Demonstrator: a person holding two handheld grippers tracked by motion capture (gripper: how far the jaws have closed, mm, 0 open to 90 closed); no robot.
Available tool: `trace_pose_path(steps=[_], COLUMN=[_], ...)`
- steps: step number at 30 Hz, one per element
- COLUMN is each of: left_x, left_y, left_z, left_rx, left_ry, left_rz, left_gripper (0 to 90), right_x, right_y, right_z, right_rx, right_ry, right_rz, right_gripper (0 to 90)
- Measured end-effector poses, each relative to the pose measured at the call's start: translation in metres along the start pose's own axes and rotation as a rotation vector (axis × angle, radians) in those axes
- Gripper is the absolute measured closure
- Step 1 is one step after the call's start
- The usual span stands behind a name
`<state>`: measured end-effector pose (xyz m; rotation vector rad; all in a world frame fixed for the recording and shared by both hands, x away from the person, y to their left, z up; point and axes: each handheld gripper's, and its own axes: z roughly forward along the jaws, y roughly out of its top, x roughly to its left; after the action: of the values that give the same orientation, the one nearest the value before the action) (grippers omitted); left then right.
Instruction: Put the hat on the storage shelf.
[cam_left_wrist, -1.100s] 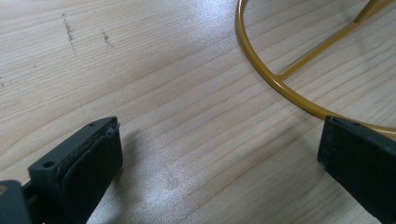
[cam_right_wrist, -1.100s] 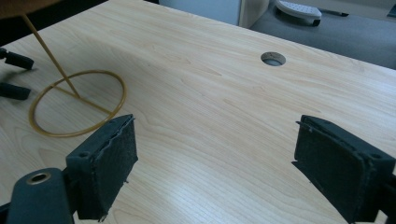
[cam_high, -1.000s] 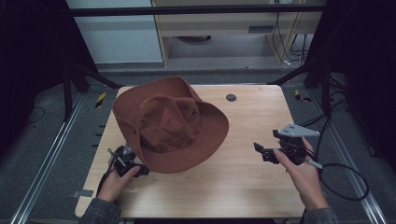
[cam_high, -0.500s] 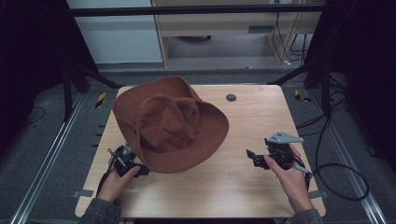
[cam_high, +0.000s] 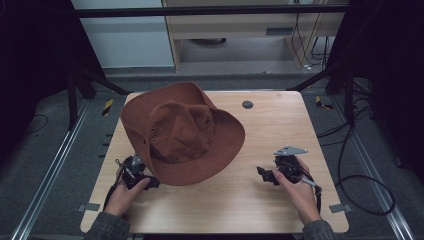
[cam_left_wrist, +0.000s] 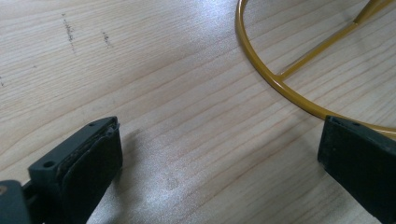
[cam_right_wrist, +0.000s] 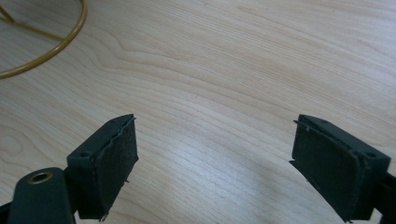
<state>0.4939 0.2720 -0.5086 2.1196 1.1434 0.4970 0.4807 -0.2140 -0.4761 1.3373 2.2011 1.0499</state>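
A brown wide-brimmed hat (cam_high: 182, 132) stands on the left half of the wooden table (cam_high: 280, 120). My left gripper (cam_high: 142, 176) rests at the hat's near-left brim edge. In the left gripper view, the left gripper (cam_left_wrist: 219, 135) is open over bare wood, and a yellow wire ring (cam_left_wrist: 261, 70) curves in just beyond its right jaw. My right gripper (cam_high: 265, 175) sits low over the table to the right of the hat, apart from it. In the right gripper view, the right gripper (cam_right_wrist: 215, 128) is open with nothing between the pads, and the yellow wire ring (cam_right_wrist: 70, 39) lies farther off at upper left.
A small dark round disc (cam_high: 247, 104) lies near the table's far edge. Bare wood stretches between the hat and my right hand. Black cables (cam_high: 360, 180) loop on the floor at the right, and metal frame rails (cam_high: 55, 165) run along both sides.
My right hand has come down and a little toward the hat and the near edge, jaws still wide. The left hand and the hat have stayed put.
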Motion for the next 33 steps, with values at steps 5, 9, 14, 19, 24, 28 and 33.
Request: trace_pose_path(steps=[5, 9, 14, 19, 24, 28, 33], left_x=[0.0, 0.0, 0.0, 0.0, 0.0, 0.0, 0.0], left_y=[0.001, 0.001, 0.001, 0.002, 0.002, 0.002, 0.002], left_z=[0.001, 0.001, 0.001, 0.001, 0.002, 0.002, 0.002], left_rx=[-0.001, 0.0, 0.0, 0.0, 0.0, 0.0, 0.0], left_ry=[-0.002, -0.003, -0.003, -0.002, -0.003, -0.003, -0.004], left_rz=[0.0, 0.002, 0.003, 0.003, 0.003, 0.004, 0.004], left_gripper=[0.0, 0.0, 0.0, 0.0, 0.0, 0.0, 0.0], right_x=[0.002, 0.002, 0.001, 0.002, 0.005, 0.008, 0.01], right_y=[-0.001, -0.002, -0.007, -0.011, -0.012, -0.013, -0.014], right_z=[0.011, 0.018, 0.03, 0.035, 0.037, 0.04, 0.038], right_rx=[0.003, 0.006, 0.018, 0.036, 0.025, 0.028, 0.03], right_ry=[-0.003, -0.007, -0.023, -0.036, -0.051, -0.078, -0.078], right_rz=[0.004, 0.016, 0.04, 0.033, 0.006, -0.04, -0.024], right_gripper=[13.4, 11.2, 7.7, 6.9, 6.1, 4.8, 4.8])
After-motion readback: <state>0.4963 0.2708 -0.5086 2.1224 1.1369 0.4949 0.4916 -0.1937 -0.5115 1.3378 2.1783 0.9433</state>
